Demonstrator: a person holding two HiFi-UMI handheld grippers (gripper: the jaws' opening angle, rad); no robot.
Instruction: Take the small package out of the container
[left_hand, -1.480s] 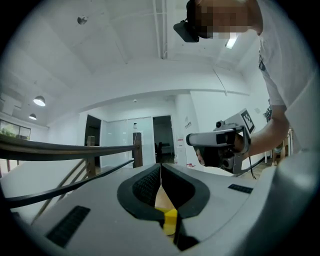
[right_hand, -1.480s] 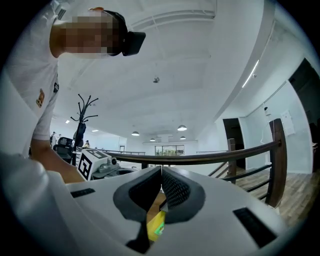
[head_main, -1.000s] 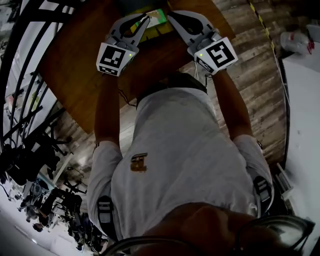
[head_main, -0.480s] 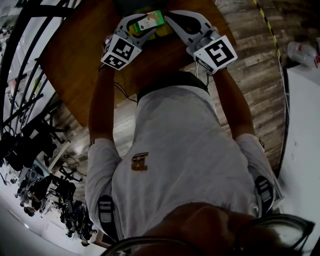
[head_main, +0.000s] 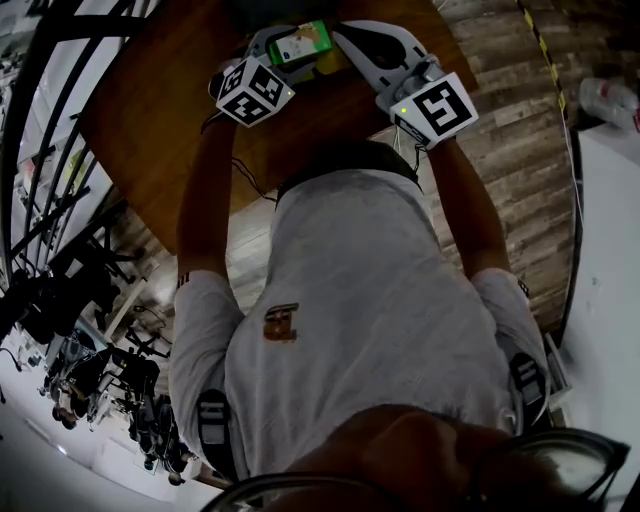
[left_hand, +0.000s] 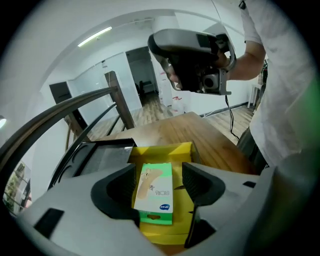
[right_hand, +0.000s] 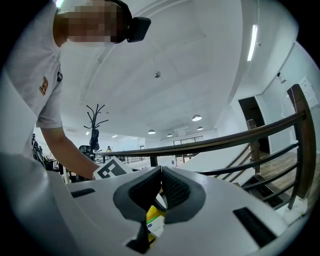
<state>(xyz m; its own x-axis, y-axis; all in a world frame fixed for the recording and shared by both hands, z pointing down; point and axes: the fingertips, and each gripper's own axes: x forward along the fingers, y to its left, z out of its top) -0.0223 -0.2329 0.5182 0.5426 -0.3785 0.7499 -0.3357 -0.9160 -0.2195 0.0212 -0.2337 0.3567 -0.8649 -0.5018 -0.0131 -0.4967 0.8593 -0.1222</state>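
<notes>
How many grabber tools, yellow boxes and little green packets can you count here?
Grippers: 2, the left gripper and the right gripper
Yellow container: 1
Small green-and-white package: 1
Total: 4

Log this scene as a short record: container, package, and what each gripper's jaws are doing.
container: yellow container, open, on the wooden table
package: small package, white and green, resting on the container
left gripper: jaws have just been opening, apart around the package, not pressing
right gripper: jaws shut on the container's edge
</notes>
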